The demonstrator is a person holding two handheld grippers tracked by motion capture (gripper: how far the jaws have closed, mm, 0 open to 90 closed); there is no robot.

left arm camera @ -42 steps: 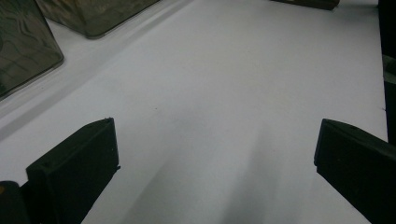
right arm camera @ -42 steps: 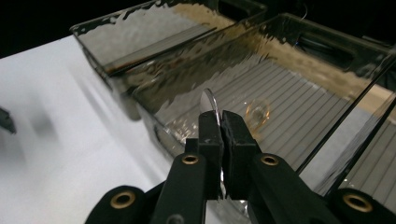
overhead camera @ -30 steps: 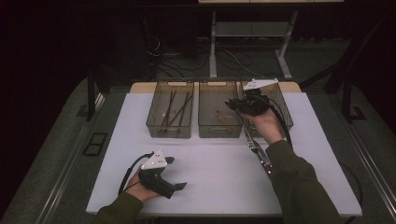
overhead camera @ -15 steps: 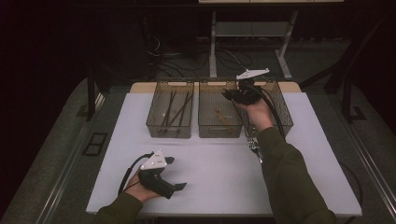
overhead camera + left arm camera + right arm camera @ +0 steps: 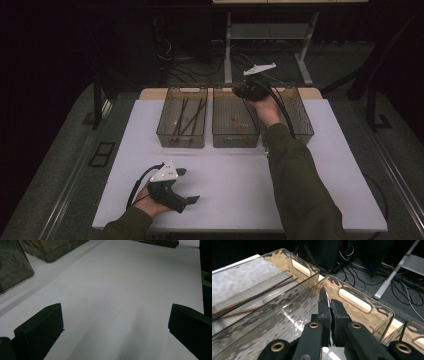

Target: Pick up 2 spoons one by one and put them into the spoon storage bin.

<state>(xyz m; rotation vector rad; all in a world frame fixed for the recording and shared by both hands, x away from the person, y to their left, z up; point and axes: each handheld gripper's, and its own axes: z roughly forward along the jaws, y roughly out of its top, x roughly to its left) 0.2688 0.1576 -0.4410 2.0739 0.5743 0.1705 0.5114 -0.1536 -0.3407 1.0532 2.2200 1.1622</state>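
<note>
High view: R gripper [image 5: 248, 91] has carried from over the right bin [image 5: 299, 116] toward 10 o'clock and now hangs over the far end of the mid bin [image 5: 235, 141], arm stretched across the table [image 5: 235, 195]. Right gripper view shows its jaws pressed together on a thin flat metal piece, prob. a spoon or knife [image 5: 323, 295]; just the rounded tip pokes up above the pads, rest hidden, so can't say which. Below it sits the mid bin's far wall w/ handle slot; the left bin at 9 o'clock holds chopsticks [image 5: 249, 300]. Mid bin already has a brownish item or two, too small to ID. L gripper [image 5: 186, 186] stays parked at 7 o'clock on the table, jaws spread wide, nothing btwn them. Reading: a sort into bins, and the shift means the piece is headed for the mid bin, not the right one. Next prob. lower past the rim, then release; risk is the tip clipping the far wall.
</note>
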